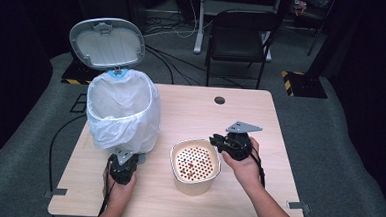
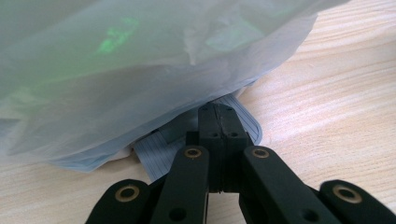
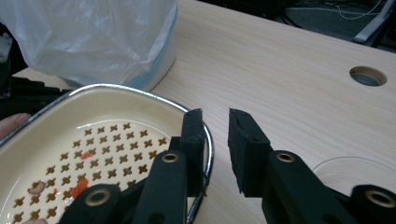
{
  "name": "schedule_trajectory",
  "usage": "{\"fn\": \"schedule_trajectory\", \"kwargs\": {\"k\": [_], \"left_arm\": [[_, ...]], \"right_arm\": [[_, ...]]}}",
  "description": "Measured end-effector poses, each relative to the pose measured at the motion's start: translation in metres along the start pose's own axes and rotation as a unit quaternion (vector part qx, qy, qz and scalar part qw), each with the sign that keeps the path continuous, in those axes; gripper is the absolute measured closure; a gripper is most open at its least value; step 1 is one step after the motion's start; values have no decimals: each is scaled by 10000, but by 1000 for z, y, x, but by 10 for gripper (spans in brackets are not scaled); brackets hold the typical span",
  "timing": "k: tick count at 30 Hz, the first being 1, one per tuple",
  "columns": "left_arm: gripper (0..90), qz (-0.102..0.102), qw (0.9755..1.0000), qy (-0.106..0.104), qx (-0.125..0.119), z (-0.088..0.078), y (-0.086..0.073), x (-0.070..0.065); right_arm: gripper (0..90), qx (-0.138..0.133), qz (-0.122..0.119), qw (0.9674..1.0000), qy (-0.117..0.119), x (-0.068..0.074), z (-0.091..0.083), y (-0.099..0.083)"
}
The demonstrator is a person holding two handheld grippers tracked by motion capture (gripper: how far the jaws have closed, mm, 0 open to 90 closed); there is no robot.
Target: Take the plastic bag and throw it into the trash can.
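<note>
A small bin lined with a white plastic bag (image 1: 123, 110) stands at the table's left, its grey lid (image 1: 107, 43) raised upright behind it. My left gripper (image 1: 125, 161) sits at the bin's front foot, shut, its tips (image 2: 218, 109) resting on the grey ridged pedal (image 2: 161, 156) under the hanging bag (image 2: 140, 70). A cream perforated strainer bowl (image 1: 194, 187) with a few red scraps (image 3: 79, 186) stands in the middle. My right gripper (image 1: 215, 139) hovers at its right rim (image 3: 116, 91), jaws a little apart (image 3: 215, 123). One jaw overlaps the rim; bare table shows in the gap.
A round cable hole (image 1: 219, 100) lies at the table's far edge. A black chair (image 1: 240, 33) and floor cables stand beyond the table. Bare wood stretches to the right of the bowl and behind it.
</note>
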State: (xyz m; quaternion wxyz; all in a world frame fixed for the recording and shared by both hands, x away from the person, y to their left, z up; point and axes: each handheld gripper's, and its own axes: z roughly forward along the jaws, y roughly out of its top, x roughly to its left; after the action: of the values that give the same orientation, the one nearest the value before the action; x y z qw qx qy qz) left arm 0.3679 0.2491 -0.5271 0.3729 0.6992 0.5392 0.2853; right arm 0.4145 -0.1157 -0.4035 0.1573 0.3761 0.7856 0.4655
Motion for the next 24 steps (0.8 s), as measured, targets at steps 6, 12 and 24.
{"fn": "schedule_trajectory", "kwargs": {"k": [6, 12, 24], "left_arm": [[900, -35, 10000, -7, -32, 0, 0, 0], [900, 6, 10000, 0, -4, 0, 0, 0], [900, -11, 10000, -13, 2, 0, 0, 0]], "right_arm": [[621, -187, 40, 9998, -105, -17, -11, 4], [470, -238, 137, 9991, -337, -38, -18, 1], [180, -117, 289, 9970, -712, -72, -17, -19]]}}
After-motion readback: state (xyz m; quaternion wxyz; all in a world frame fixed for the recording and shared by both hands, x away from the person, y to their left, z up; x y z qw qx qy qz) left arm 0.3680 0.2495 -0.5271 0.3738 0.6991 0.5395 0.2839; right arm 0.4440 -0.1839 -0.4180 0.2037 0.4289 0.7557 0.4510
